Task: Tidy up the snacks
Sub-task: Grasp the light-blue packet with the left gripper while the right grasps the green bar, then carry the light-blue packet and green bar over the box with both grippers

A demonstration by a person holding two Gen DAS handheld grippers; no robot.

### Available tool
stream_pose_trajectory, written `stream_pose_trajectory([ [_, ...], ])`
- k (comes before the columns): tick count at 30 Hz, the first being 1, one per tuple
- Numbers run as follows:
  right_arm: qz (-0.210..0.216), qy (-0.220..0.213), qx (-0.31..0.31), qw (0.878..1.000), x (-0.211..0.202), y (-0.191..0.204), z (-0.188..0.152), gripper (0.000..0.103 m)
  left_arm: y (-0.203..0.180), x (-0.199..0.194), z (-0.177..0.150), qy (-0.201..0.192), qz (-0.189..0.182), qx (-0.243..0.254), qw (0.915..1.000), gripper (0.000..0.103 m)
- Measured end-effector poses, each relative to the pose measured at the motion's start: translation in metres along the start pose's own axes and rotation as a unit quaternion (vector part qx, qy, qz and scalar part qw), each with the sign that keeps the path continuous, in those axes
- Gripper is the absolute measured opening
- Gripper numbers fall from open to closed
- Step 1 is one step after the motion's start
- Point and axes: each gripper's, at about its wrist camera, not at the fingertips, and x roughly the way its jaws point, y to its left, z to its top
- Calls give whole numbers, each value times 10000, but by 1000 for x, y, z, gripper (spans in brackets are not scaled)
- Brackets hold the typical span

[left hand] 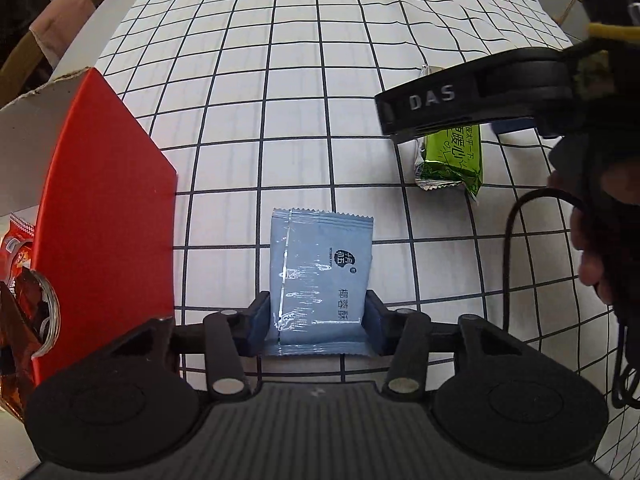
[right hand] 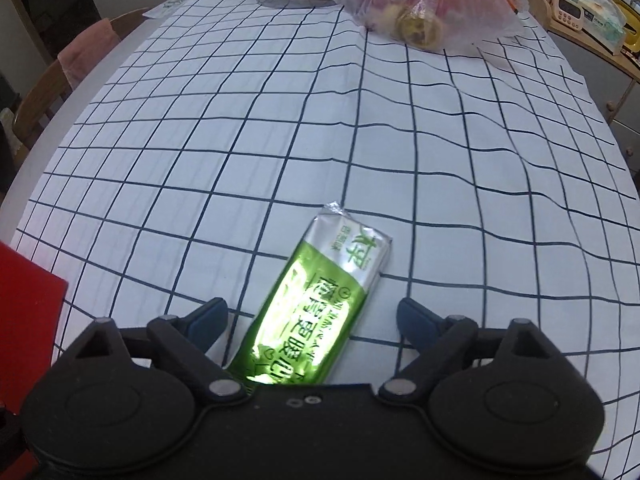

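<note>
A blue snack packet (left hand: 320,276) is clamped between the pads of the left gripper (left hand: 318,322); a green packet (right hand: 316,300) is straddled on the tablecloth (right hand: 240,120) by the spread, empty right gripper (right hand: 312,320); beside the red box (left hand: 104,216), already holding snacks, both packets are judged unsorted; a plastic bag (right hand: 432,4) is seen beyond.

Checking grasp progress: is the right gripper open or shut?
Open: the right gripper has its fingers spread either side of the green packet, not touching it.

Green snack packet (right hand: 316,304) near end hidden under right gripper body; red box (left hand: 100,216) cut off at left edge
</note>
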Motion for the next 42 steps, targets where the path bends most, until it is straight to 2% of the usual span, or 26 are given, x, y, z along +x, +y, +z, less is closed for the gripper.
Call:
stream_pose_trajectory([
  [2,-56,-17,-78,10000,-1,3,0,87,0,-1,-2,-18,7,-35,10000,47],
  [7,-254,-68,-309,9992,-5,5,-5,70,7,-2,-6,-74,3,-173,9998,47],
  [8,-253,-52,-288,9993,-7,4,-6,68,6,-3,-6,-88,5,-196,9998,47],
  [13,-147,-78,-439,9989,-16,1,-14,44,7,-10,-8,-138,-29,-259,9996,47],
  [15,-32,-116,-406,9991,-20,-6,-19,41,7,-14,-9,-168,-42,-263,9995,47],
  [22,130,-199,-189,9995,-38,-31,-43,41,2,-29,-16,-298,-76,-295,9991,47],
  [31,390,-430,-84,9983,-90,-48,-79,41,-3,-48,-31,-481,-210,-253,9983,47],
  [42,666,-668,99,9955,-161,-35,-118,41,4,-86,-56,-707,-475,-157,9962,47],
])
